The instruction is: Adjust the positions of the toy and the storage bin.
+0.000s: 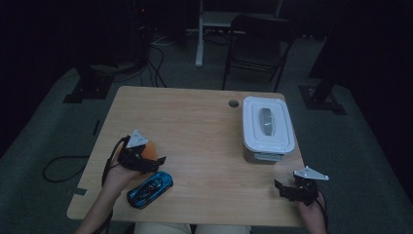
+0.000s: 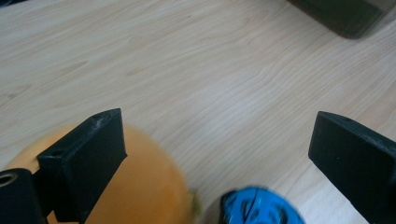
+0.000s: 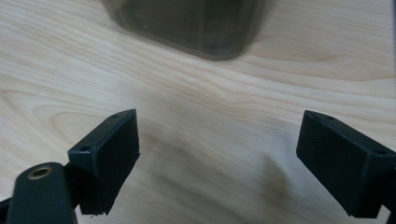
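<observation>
Left gripper (image 1: 155, 163) sits over the near-left part of the table (image 1: 195, 126), jaws spread wide, gripping nothing. Orange ball (image 1: 152, 147) lies right under it; in the left gripper view the ball (image 2: 154, 186) sits behind one finger (image 2: 88, 158), whether touching it I can't tell, and clear of the other. Blue toy car (image 1: 150, 189) lies just beside the ball, toward the person; its end (image 2: 257, 207) pokes in low between the jaws, unpinched. Right gripper (image 1: 287, 187) hangs at the near-right edge, jaws released, bare wood between its fingers (image 3: 109, 154). White lidded box (image 1: 268, 127) stands beyond it, apart from both grippers.
</observation>
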